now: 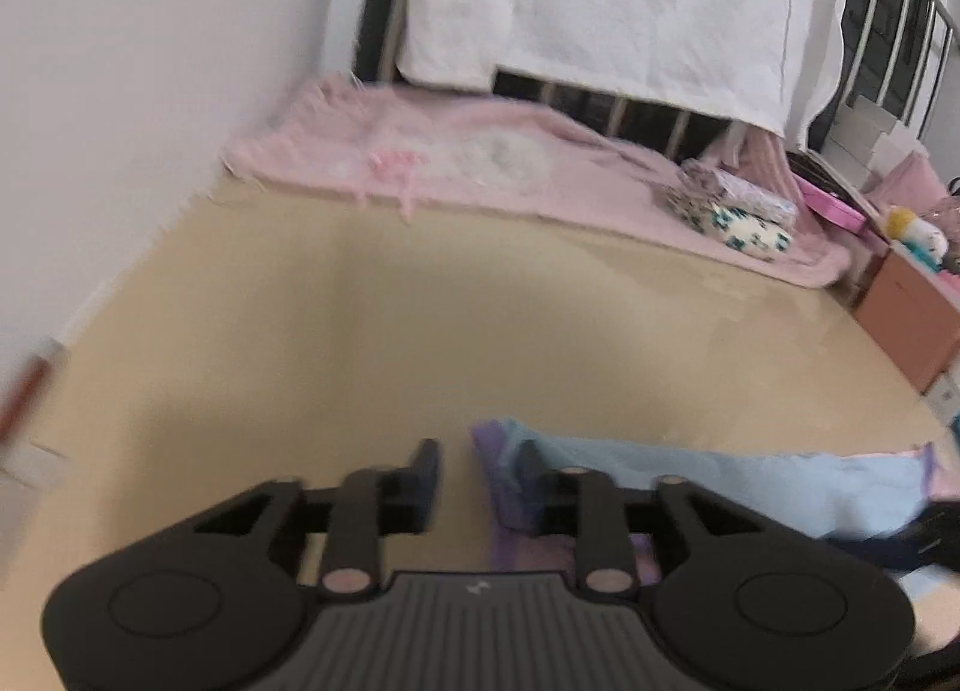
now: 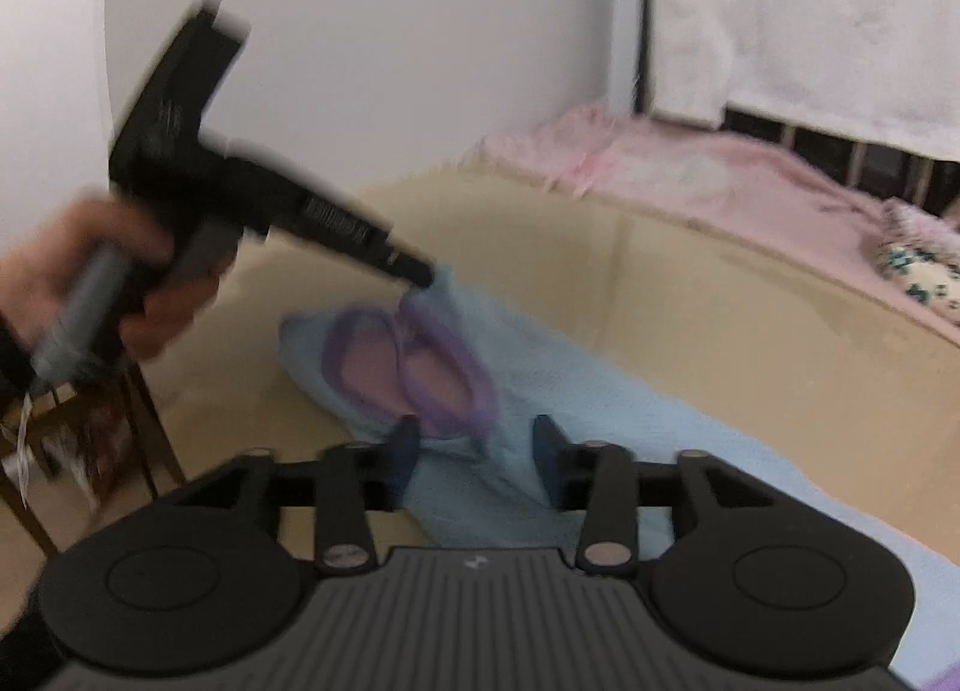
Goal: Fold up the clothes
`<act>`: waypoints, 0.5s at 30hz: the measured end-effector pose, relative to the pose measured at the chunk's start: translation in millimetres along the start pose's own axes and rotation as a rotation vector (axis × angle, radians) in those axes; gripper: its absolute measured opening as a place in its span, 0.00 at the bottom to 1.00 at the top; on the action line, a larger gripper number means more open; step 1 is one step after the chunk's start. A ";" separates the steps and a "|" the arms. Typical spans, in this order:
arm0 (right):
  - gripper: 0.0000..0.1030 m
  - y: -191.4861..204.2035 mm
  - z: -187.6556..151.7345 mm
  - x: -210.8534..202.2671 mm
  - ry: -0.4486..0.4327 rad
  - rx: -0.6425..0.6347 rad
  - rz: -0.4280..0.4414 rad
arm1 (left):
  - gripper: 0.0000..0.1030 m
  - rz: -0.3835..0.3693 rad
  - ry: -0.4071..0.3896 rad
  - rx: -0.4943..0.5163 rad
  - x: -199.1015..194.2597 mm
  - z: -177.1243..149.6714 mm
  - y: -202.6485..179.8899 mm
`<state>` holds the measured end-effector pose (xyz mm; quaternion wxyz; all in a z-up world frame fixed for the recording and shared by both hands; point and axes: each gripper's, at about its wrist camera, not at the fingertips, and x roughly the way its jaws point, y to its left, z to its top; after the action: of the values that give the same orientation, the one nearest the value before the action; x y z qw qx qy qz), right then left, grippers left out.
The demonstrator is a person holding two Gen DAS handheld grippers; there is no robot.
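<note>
A: Status on the garment?

B: Light blue garment point(image 2: 540, 391) with purple trim is lying on the tan bed surface point(image 1: 360, 331), stretched toward the right in the right wrist view. Purple-edged openings are facing up near its far end.

A: Left gripper?

B: Left gripper point(image 1: 477, 478) is sitting at the garment's purple-trimmed edge. Jaws are standing apart in the left wrist view; the right finger point(image 1: 528, 466) is overlapping the fabric, the left one is over bare surface. Not clamping anything that I can see. In the right wrist view its tip is touching the far edge of the cloth, and a hand point(image 2: 90, 283) is wrapping the handle. That frame is blurring heavily.

A: Right gripper?

B: Right gripper point(image 2: 474, 451) is hovering over the blue fabric, jaws spread wide, nothing between them being pinched.

A: Surroundings?

B: Pink blanket point(image 1: 480, 162) is lying along the far side, with a small folded patterned pile point(image 1: 732, 211) resting on it. White sheet point(image 1: 600, 0) is hanging over the metal bed rail point(image 1: 900, 0). White wall point(image 1: 150, 60) is running along the left.
</note>
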<state>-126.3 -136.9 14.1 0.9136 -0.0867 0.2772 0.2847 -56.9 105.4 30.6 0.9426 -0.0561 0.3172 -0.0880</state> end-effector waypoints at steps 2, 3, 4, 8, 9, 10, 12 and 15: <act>0.41 -28.1 -7.0 -16.7 -0.015 0.085 -0.093 | 0.36 0.008 -0.064 0.039 -14.4 -1.2 -15.7; 0.41 -42.1 -10.5 -25.0 -0.023 0.127 -0.139 | 0.38 0.013 -0.096 0.059 -21.7 -1.8 -23.5; 0.41 -56.2 -14.1 -33.4 -0.031 0.169 -0.186 | 0.39 0.017 -0.128 0.078 -28.9 -2.4 -31.3; 0.33 -102.4 -32.4 -58.7 -0.037 0.303 -0.351 | 0.40 -0.091 -0.080 0.148 -4.5 -12.0 -80.4; 0.33 -108.3 -39.3 -60.5 -0.025 0.317 -0.381 | 0.40 -0.084 -0.059 0.170 3.4 -16.2 -89.4; 0.33 -114.3 -46.3 -62.2 -0.012 0.331 -0.411 | 0.40 -0.069 -0.039 0.192 10.7 -20.7 -97.1; 0.33 -126.9 -58.6 -72.6 -0.018 0.370 -0.467 | 0.40 -0.048 -0.002 0.199 21.1 -28.1 -101.1; 0.33 -147.5 -74.9 -93.8 -0.055 0.447 -0.541 | 0.45 -0.067 0.000 0.155 25.0 -35.4 -92.7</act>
<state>-140.9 -326.2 4.1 0.9595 0.0529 0.2748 -0.0333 -70.9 7.9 2.9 0.9406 0.0064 0.3076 -0.1437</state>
